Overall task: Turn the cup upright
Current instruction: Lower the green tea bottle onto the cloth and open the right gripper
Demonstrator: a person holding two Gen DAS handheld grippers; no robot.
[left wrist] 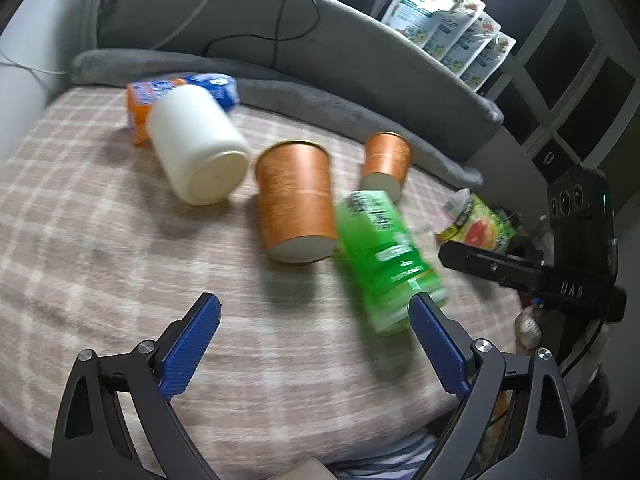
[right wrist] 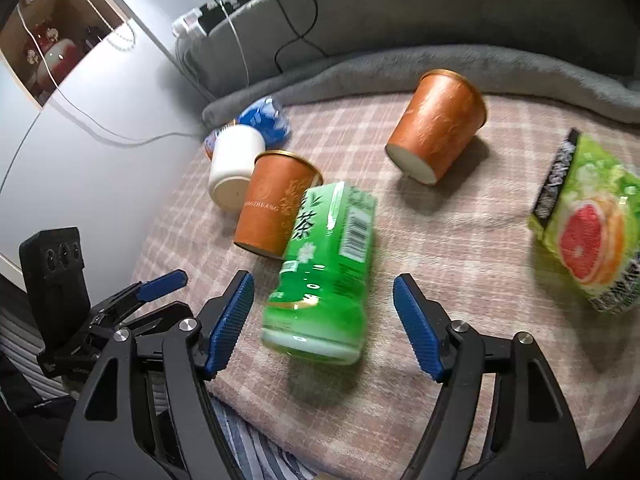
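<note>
I am working over a bed or couch covered in a pinkish plaid blanket (left wrist: pixel 100 248), with a grey plush throw (left wrist: pixel 360 108) bunched along its far edge and a grey padded backrest (left wrist: pixel 360 40) behind that, black and white cables trailing over it. My left gripper (left wrist: pixel 316 320) is spread wide above the blanket with nothing between its blue pads, and my right gripper (right wrist: pixel 324 304) is spread just as wide, the green tea bottle (right wrist: pixel 324 268) lying on its side between the fingers without either pad touching it (the bottle is blurred in both views). The nearer orange cup (right wrist: pixel 276 204) lies tipped over on the blanket, its white base toward me, touching the bottle's far end and the white jar (right wrist: pixel 234 168) on its other side. A second orange cup (right wrist: pixel 438 124) lies on its side well apart, farther back. A green grapefruit snack bag (right wrist: pixel 592 224) sits at the right, a blue-and-orange packet (left wrist: pixel 180 96) behind the jar. White pouches (left wrist: pixel 448 20) stand in a row above the backrest; a pale wall (right wrist: pixel 100 120) closes the left side.
</note>
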